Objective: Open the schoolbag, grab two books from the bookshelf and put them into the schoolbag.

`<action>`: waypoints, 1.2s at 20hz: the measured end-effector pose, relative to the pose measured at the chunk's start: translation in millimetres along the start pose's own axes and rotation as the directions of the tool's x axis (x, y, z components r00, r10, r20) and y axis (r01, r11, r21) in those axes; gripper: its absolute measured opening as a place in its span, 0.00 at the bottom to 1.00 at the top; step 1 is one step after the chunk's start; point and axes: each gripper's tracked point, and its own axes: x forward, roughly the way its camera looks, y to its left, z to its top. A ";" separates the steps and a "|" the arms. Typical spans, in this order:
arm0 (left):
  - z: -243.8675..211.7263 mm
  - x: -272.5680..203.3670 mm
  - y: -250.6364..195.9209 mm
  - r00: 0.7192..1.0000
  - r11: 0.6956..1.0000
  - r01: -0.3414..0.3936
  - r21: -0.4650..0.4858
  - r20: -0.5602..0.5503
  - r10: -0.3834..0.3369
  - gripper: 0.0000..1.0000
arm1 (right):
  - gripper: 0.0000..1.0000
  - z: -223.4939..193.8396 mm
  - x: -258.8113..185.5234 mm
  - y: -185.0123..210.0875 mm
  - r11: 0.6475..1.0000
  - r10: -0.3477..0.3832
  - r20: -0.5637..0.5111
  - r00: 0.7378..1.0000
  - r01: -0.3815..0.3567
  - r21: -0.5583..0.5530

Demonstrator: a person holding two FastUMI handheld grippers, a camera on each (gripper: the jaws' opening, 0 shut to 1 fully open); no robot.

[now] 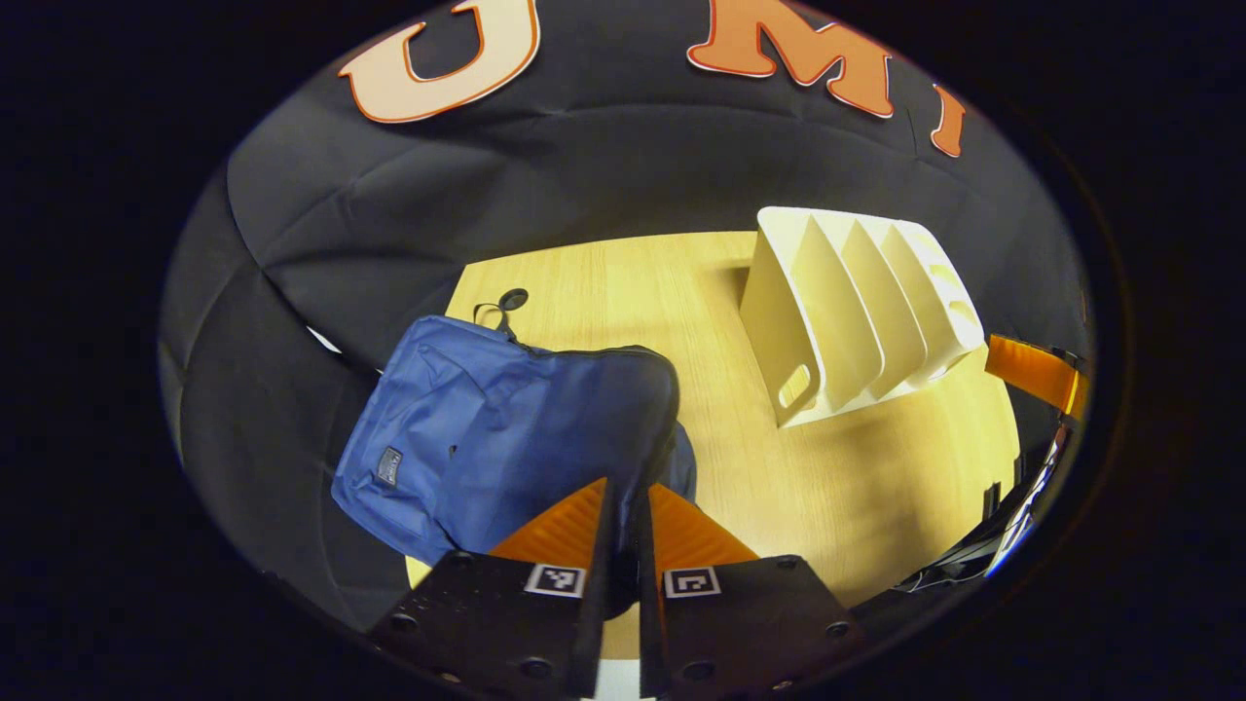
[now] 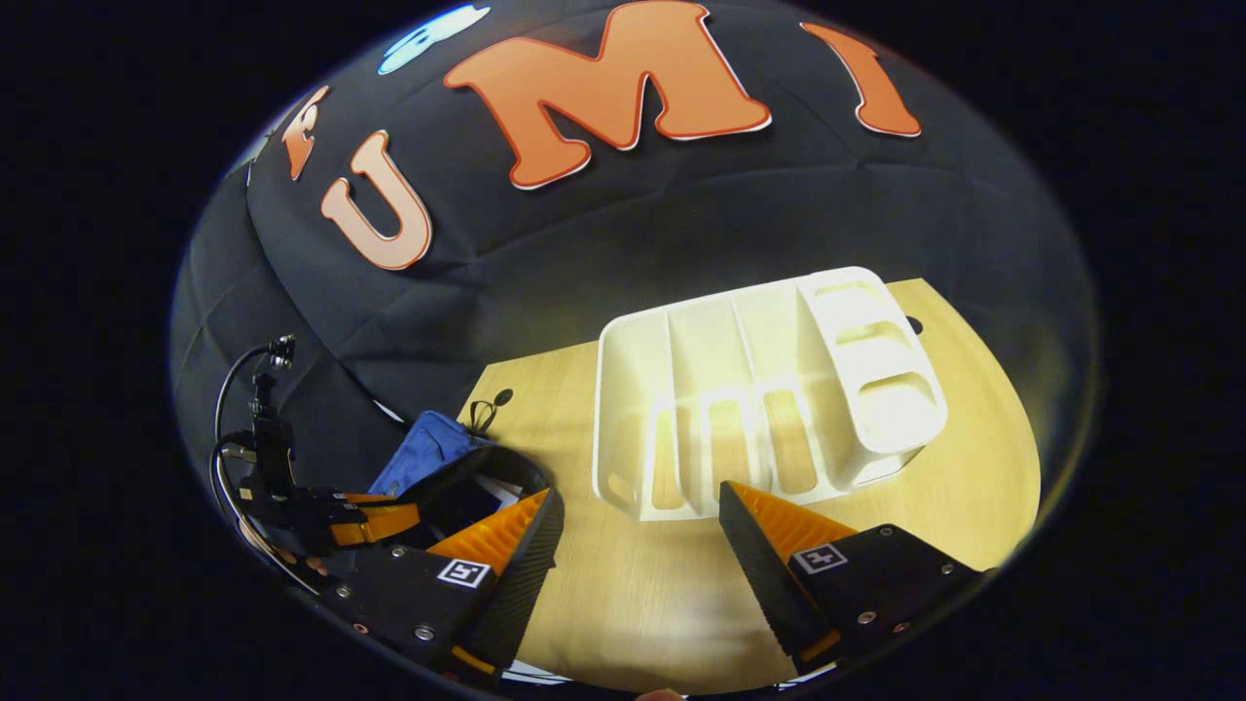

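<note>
My left gripper (image 1: 623,506) pinches the blue schoolbag's (image 1: 506,428) edge at table's (image 1: 837,487) left; right gripper (image 2: 638,526) spread before empty-looking bookshelf (image 2: 759,389); risk: fabric slips, mouth closes.

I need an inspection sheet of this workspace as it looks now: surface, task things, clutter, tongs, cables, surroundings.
Surface: light wooden table, bare between the things.
Task things: blue schoolbag at the table's edge; white bookshelf with its slots empty; no books seen.
Clutter: nothing seen.
Tongs: left tongs nearly closed on the schoolbag's dark edge, grip not certain; right tongs open, holding nothing, in front of the bookshelf.
Cables: dark cable looping behind the left tongs.
Surroundings: black cloth wall behind the table.
</note>
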 end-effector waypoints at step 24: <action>121.0 -115.5 -131.3 0.721 0.992 0.063 -0.108 0.692 0.030 0.74 | 0.97 107.7 -135.7 -58.4 0.956 -0.148 0.602 0.785 0.270 -0.117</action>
